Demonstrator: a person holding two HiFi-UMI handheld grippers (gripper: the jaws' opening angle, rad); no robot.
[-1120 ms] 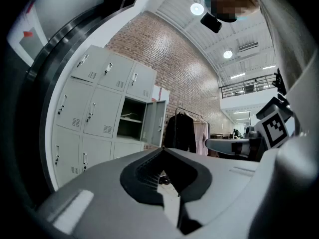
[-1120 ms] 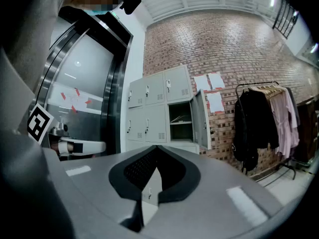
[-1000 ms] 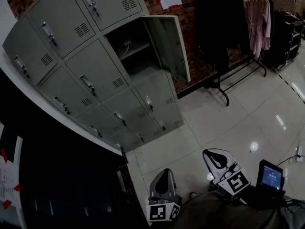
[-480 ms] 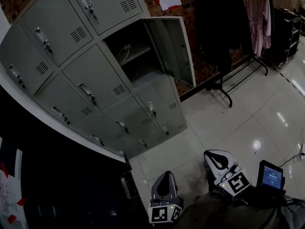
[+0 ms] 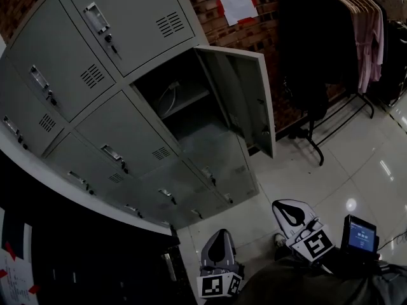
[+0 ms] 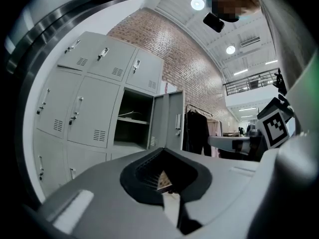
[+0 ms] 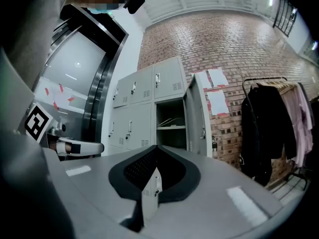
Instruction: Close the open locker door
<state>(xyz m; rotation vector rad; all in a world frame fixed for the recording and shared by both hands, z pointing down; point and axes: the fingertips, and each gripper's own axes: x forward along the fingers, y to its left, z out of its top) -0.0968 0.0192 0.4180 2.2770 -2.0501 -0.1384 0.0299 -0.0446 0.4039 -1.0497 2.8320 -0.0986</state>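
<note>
Head view: locker door (image 5: 245, 99) nearer than before.

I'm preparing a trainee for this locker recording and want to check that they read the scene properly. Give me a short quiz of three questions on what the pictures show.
1. True or false: the locker door is closed flush with the doors around it.
2. What is between the jaws of the right gripper?
A. a key
B. nothing
C. a coat hanger
3. Fill in the missing word: in the head view, the clothes rack stands to the ___ of the lockers.

Key
1. False. The door stands swung open and shows the compartment behind it.
2. B. The jaws are shut on nothing.
3. right
</note>
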